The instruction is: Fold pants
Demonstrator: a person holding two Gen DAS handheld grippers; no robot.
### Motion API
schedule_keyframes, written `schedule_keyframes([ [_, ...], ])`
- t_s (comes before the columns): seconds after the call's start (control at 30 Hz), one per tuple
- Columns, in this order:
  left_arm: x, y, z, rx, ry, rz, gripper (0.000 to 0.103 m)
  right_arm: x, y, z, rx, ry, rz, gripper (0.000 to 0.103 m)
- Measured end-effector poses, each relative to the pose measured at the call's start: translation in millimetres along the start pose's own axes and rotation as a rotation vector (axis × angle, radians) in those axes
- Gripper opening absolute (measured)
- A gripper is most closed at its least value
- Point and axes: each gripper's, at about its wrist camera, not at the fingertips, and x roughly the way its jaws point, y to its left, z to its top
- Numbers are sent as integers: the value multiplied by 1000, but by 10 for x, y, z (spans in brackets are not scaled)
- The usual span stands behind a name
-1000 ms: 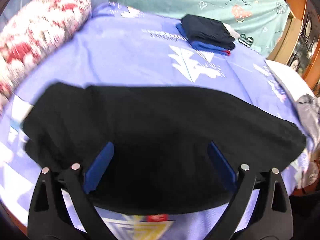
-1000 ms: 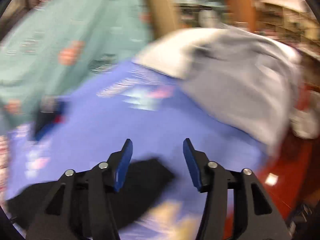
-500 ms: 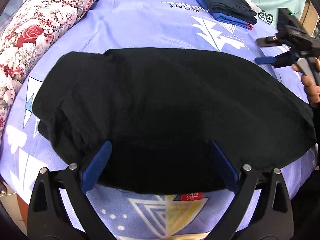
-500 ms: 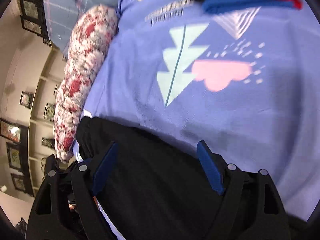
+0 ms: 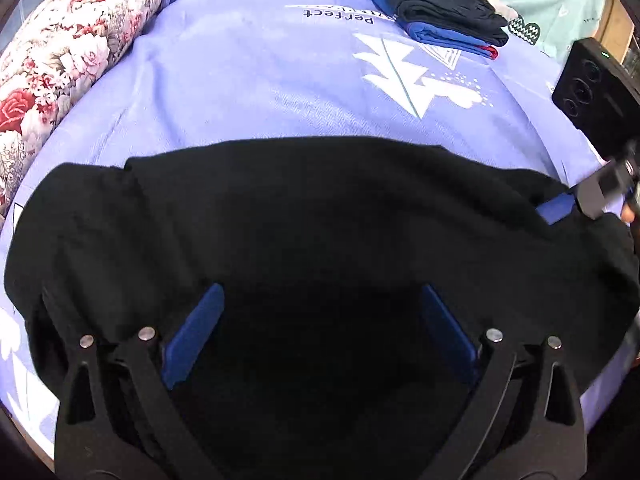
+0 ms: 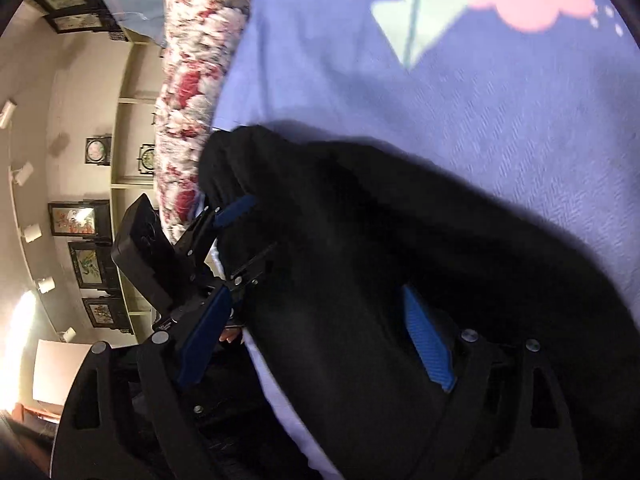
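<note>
while the black pants (image 5: 320,220) are lying folded into a broad dark band on the purple bedsheet (image 5: 240,80), their long axis is running from the floral pillow (image 5: 68,44) side across to the bed's far edge. the left gripper (image 5: 320,336) is hovering over the near edge, jaws wide, pinching nothing. the right gripper (image 6: 316,344) is opening over the other end, cloth lying between its blue pads, ungripped.

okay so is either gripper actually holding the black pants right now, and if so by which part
Neither. The left gripper stands open over the black pants; the right gripper is opening astride one end, pads off the cloth.
</note>
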Motion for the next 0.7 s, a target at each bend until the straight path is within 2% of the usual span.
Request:
schedule_keyframes([
  [0.13,-21,38,-58,-3,-23,-17,99,31,-14,137,24,0,34,86],
  [0.3,-44,39,-62,-7,-31,-22,99,347,92,418,-17,60,86,86],
  [0.4,-58,47,-61,-14,-34,-31,99,358,159,546,-58,-23,161,84],
  [0.5,-52,47,-61,-12,-32,-34,99,246,126,637,-56,-125,210,66],
  [0.53,-46,45,-59,-9,-29,-33,100,192,73,660,-36,-154,225,56],
  [0.57,-42,41,-57,-7,-27,-33,100,139,24,674,-22,-179,233,51],
  [0.63,-39,45,-55,-8,-26,-36,100,102,-15,701,-15,-203,212,28],
  [0.67,-39,49,-55,-9,-26,-38,100,100,-24,721,-19,-209,180,21],
  [0.7,-38,57,-52,-10,-26,-39,100,88,-50,734,-15,-212,150,19],
])
